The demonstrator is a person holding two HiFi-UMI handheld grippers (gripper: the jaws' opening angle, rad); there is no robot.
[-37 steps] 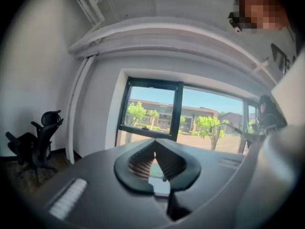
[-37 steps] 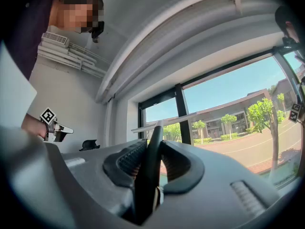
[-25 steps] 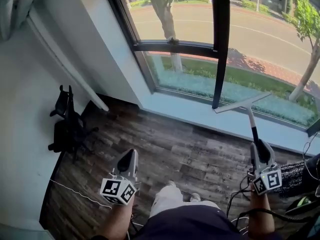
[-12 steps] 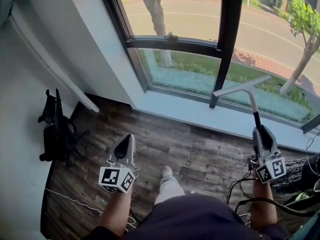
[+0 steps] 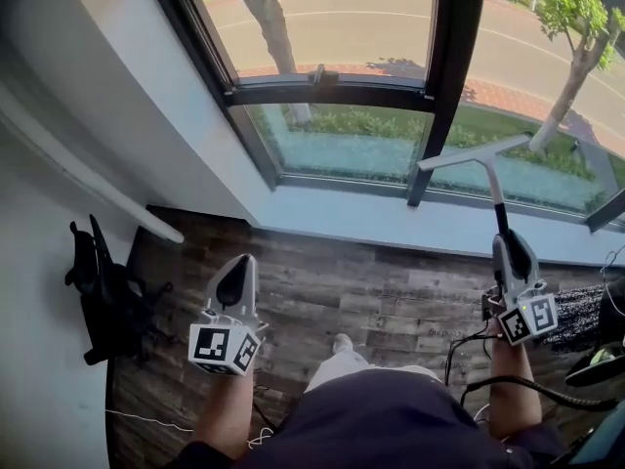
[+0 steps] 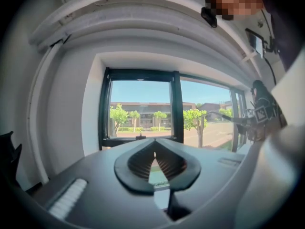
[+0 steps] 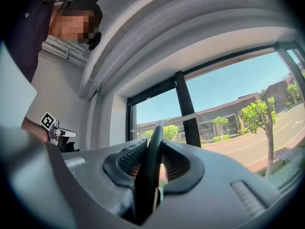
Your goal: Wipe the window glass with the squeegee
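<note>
The squeegee (image 5: 476, 152) has a pale blade on a thin dark handle; its blade is level with the bottom edge of the window glass (image 5: 337, 27), just right of the black mullion (image 5: 447, 76). My right gripper (image 5: 508, 244) is shut on the handle's lower end and points up toward the window. In the right gripper view the dark handle (image 7: 148, 171) runs up between the jaws to the blade (image 7: 164, 122). My left gripper (image 5: 237, 268) hangs over the wooden floor at the left, shut and holding nothing, its jaw tips touching (image 6: 153, 144).
A pale sill (image 5: 391, 225) runs under the window. A black office chair (image 5: 98, 286) stands by the left wall, below a slanting white pipe (image 5: 88, 179). Cables (image 5: 469, 360) and a dark textured object (image 5: 586, 316) lie at the right. The person's legs fill the bottom centre.
The view has drawn closer to the window. The right gripper has carried the squeegee up a little, its blade now in front of the lower pane. The left gripper stays shut and empty.
</note>
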